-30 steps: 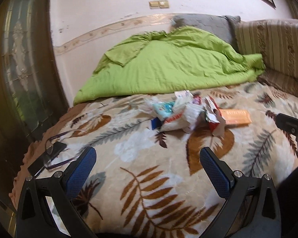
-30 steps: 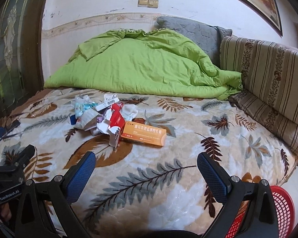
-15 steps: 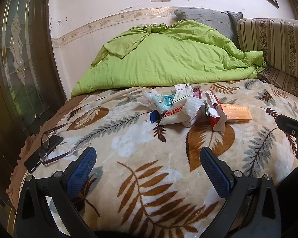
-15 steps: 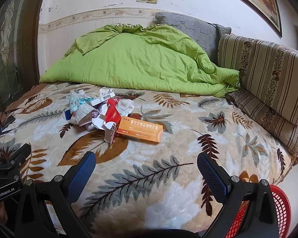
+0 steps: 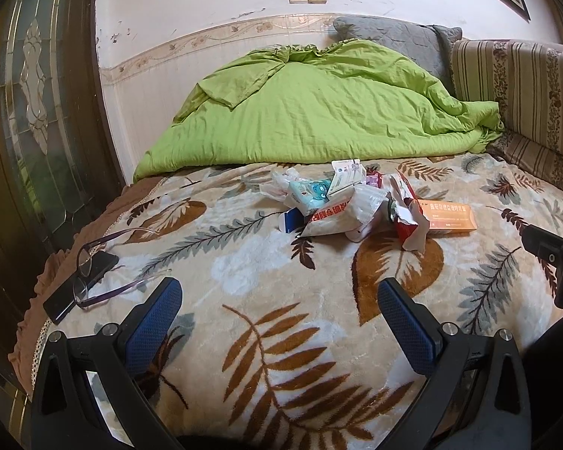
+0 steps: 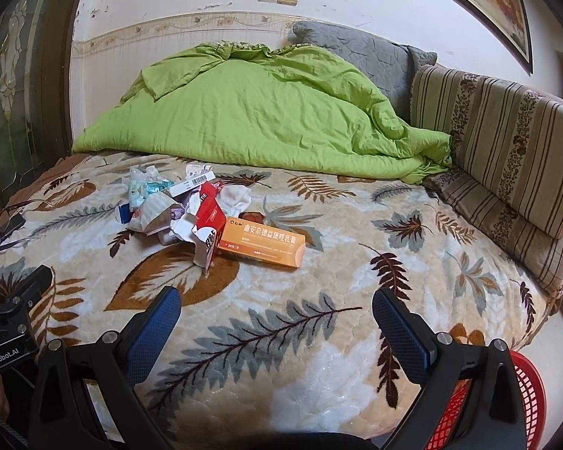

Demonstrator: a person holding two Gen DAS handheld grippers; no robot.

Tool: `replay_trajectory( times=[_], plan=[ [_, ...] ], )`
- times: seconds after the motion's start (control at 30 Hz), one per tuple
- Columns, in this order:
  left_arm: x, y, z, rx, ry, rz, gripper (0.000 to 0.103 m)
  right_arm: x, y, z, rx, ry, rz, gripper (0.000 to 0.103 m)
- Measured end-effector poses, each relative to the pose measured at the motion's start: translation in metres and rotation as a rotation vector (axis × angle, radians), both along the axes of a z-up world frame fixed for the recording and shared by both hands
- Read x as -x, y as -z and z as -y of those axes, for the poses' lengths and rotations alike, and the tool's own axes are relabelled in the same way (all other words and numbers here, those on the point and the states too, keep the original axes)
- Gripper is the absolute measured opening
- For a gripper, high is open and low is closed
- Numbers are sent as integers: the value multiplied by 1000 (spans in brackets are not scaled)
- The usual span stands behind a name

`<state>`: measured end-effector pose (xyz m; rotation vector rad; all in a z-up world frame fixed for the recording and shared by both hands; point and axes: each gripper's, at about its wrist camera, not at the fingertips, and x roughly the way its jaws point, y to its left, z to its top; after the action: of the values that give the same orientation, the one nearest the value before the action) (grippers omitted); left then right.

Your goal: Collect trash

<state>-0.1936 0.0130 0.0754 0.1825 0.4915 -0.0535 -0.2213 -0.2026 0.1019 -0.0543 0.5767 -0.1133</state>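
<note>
While nothing is yet held: both grippers hang over the near part of the bed (image 6: 413, 247), trash heap ahead.
Progress: by my reading, collection not begun; every piece lies on the leaf-print blanket (image 5: 244, 281), none visible in the red basket (image 6: 525, 393).
Left to do: judged, the whole heap needs lifting piece by piece and carrying to the basket.
Trash heap: mid-bed, at 12 o'clock of the left gripper (image 5: 279, 300), 11 o'clock of the right gripper (image 6: 276, 307).
Orange carton (image 6: 261, 242): flat on the blanket, right edge of the heap, touching the torn red-and-white box (image 6: 208, 225).
Rest of heap: crumpled white wrapper (image 5: 341, 213), teal printed packet (image 5: 311, 191), white barcoded box (image 6: 191, 183), bunched white tissue (image 6: 236, 197); overlapping, hard to separate by eye.
Basket: at 5 o'clock in the right wrist view, below the bed edge, only part showing.
Left gripper pose: level, pointed at the heap, fingers (image 5: 152, 317) wide apart, empty.
Right gripper pose: level, fingers (image 6: 399, 332) wide apart, empty; carton nearest to it.
Not trash, likely: eyeglasses (image 5: 84, 273) on a black phone (image 5: 80, 287), 9 o'clock, well apart from heap.
Backdrop: green duvet (image 6: 266, 112) bunched at 12 o'clock.
</note>
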Motion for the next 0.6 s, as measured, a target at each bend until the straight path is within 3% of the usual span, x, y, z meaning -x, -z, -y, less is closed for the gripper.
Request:
replay_trajectory(
  times=[0.6],
  plan=[
    [0, 0, 0, 2, 1, -7, 103, -1, 1, -1, 17, 1, -12, 103]
  ],
)
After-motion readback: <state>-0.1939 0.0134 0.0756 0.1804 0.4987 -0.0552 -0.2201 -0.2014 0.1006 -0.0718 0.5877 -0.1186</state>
